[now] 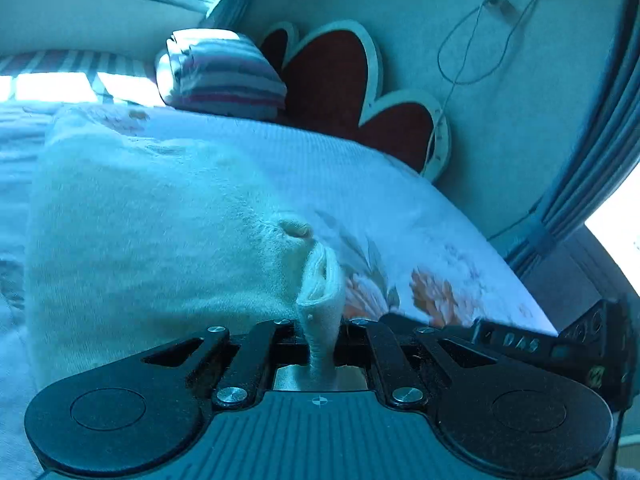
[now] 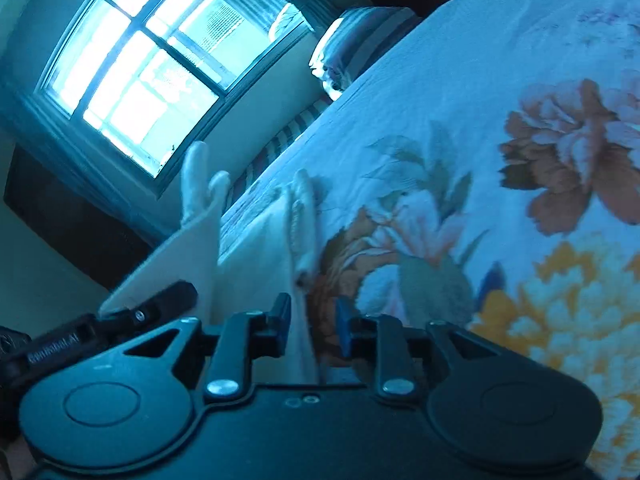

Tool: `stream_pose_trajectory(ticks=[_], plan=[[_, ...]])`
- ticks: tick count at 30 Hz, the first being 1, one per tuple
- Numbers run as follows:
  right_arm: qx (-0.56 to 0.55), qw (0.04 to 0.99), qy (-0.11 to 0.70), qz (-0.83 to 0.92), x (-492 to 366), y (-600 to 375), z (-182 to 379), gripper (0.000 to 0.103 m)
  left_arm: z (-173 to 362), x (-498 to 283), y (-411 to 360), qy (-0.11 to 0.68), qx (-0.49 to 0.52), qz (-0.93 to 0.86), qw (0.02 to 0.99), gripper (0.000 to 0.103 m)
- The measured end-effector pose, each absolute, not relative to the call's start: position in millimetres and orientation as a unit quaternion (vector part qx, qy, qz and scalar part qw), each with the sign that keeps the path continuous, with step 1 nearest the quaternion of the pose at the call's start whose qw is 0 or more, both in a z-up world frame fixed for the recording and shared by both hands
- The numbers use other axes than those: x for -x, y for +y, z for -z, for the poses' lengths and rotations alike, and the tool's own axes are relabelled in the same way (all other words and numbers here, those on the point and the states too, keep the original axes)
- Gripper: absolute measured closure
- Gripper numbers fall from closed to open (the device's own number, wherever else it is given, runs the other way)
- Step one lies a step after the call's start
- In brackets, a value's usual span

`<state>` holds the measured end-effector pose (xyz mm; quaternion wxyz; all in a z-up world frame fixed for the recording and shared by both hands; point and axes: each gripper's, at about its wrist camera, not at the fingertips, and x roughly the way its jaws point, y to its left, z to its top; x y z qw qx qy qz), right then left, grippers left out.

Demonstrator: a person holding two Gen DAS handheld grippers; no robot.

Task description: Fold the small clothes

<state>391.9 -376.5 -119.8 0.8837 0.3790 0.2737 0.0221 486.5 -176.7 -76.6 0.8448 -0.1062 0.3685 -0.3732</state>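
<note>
Left wrist view: left gripper (image 1: 322, 334) jaws pressed together, pinching a bunched edge of the cream garment (image 1: 152, 216), which spreads ahead over the floral bedspread (image 1: 400, 208). Right wrist view: right gripper (image 2: 314, 326) jaws spread; garment edge (image 2: 298, 332) hangs between them, unpinched.

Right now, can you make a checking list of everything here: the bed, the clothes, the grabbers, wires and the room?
Surface: floral bedspread, rumpled.
Job's things: cream garment, lifted off the bed at one edge.
Clutter: striped folded bundle at the head end.
Grippers: left gripper shut on the garment; right gripper open, cloth edge between its fingers, pads apart.
Cables: thin wire looped on the wall.
Surroundings: window, heart-shaped headboard, curtain.
</note>
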Motion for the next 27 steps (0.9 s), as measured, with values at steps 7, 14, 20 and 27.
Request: stream_pose_trajectory(ticks=[7,14,20,27], plan=[[-0.419,0.874,0.246,-0.026,-361.3,-415.2,112.5,0.066,56.9,-445.8,-143.8,0.319,0.098,0.382,0.862,0.025],[-0.397,0.874,0.269,-0.076,-372.3,-378.2,96.5,0.061,56.4,-399.9,-50.1,0.318,0.100,0.285,0.899,0.030],[-0.395,0.864,0.308,-0.055,-375.3,-361.2,111.4,0.062,82.0,-380.4,-35.4,0.341,0.097,0.246,0.902,0.034],[-0.379,0.869,0.316,-0.039,-389.7,-343.7,110.7,0.075,92.7,-407.3,-59.5,0.334,0.101,0.166,0.922,0.059]])
